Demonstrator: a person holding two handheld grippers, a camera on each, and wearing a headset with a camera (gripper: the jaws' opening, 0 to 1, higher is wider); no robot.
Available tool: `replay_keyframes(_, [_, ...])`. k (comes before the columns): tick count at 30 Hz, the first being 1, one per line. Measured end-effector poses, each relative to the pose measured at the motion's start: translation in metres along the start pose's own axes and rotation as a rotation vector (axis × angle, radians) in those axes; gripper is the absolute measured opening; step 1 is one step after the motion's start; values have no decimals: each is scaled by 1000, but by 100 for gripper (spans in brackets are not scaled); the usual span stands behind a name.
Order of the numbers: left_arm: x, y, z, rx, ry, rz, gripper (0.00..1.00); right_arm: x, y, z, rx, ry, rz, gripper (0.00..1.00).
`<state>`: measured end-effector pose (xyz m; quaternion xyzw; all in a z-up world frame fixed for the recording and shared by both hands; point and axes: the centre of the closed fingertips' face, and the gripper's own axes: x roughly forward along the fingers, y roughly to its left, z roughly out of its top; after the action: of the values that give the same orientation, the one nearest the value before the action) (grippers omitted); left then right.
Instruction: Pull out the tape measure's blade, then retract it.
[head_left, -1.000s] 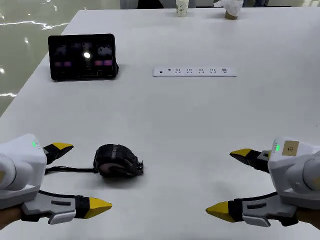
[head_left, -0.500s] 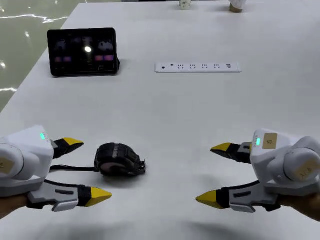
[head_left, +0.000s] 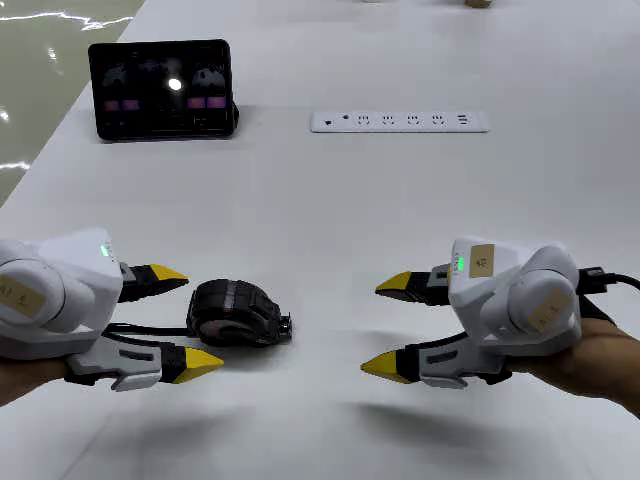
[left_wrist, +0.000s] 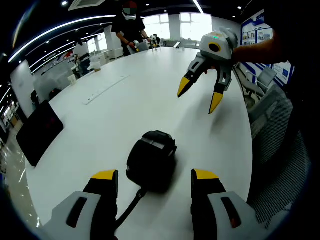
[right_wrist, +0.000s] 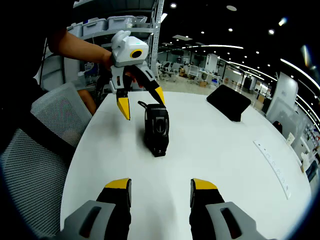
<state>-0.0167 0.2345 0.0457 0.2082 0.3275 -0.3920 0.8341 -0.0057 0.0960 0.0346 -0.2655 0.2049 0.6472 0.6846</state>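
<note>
Right tool (head_left: 371, 328) has neared the tape measure (head_left: 235, 313), gaping empty like left tool (head_left: 204, 318).

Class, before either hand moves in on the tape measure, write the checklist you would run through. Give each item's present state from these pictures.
1. Are the left tongs open? ok, one tip on each side of the tape measure, not closed on it.
2. Are the right tongs open? ok, and well apart from the tape measure.
3. Is the case held? not ok, nothing grips it yet.
4. Is the blade fully in? ok, none is drawn out.
5. Does the blade end face the right tongs? ok, a small tab seems to point that way.
6. Is the blade lock off? cannot tell.
</note>
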Motion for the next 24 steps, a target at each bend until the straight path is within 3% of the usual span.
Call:
replay_keyframes(17, [14, 5, 0, 132, 83, -107, 34, 48, -3, 16, -73, -6, 108, 31])
replay_keyframes(24, [17, 11, -4, 179, 125, -126, 26, 68, 1, 18, -109, 4, 141, 26])
